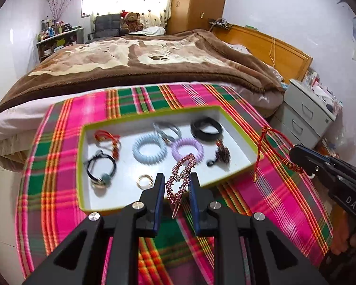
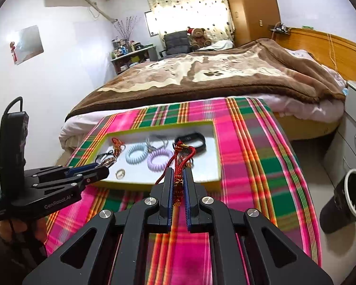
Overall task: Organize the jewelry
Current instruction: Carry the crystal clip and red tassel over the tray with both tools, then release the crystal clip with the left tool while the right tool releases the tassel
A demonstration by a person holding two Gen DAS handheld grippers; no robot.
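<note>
My left gripper (image 1: 176,178) is shut on a pink rhinestone hair clip (image 1: 180,178), held just above the near edge of a white tray with a lime-green rim (image 1: 154,116). In the tray lie a blue coil hair tie (image 1: 149,148), a lilac coil tie (image 1: 187,148), a black band (image 1: 206,128), a red cord bracelet (image 1: 108,140), a gold ring (image 1: 144,181) and several other pieces. My right gripper (image 2: 178,173) is shut on a red braided cord bracelet (image 2: 181,156), which hangs in loops in front of the tray (image 2: 216,147). The left gripper (image 2: 99,168) also shows from the side.
The tray sits on a pink, green and orange plaid cloth (image 1: 261,190). Behind it is a bed with a brown blanket (image 1: 142,59). A grey drawer cabinet (image 1: 306,116) stands to the right, and a black bin (image 2: 346,197) sits on the floor beside the table.
</note>
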